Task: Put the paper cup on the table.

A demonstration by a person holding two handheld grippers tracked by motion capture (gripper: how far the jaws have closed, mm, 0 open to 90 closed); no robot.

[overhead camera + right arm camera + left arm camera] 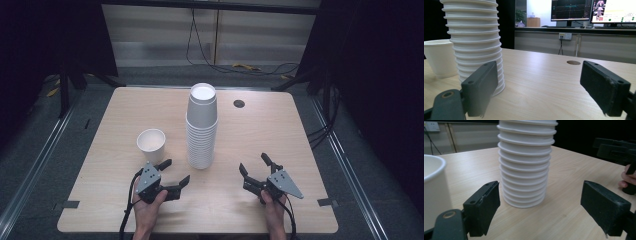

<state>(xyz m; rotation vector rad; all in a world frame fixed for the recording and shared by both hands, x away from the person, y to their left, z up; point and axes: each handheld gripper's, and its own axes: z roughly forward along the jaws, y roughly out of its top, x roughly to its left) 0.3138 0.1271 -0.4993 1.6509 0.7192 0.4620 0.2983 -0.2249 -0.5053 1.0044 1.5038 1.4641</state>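
left gripper (540,211): jaws wide apart, nothing between, low over wooden table (574,170) | stack of white paper cups (525,165): upright, centre, just beyond jaws | single white paper cup (434,192): left edge, beside left jaw | right gripper (621,151): far right, held by hand (627,178)

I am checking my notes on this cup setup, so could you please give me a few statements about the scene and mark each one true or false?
1. The stack of cups stands upside down on the table. True.
2. The single cup lies on its side. False: it stands upright, mouth up, to the left of the stack.
3. The left gripper is open and holds nothing. True.
4. The right gripper is clamped on the stack. False: its jaws are apart and clear of the stack.
5. The single cup is nested on top of the stack. False: it stands apart on the table.
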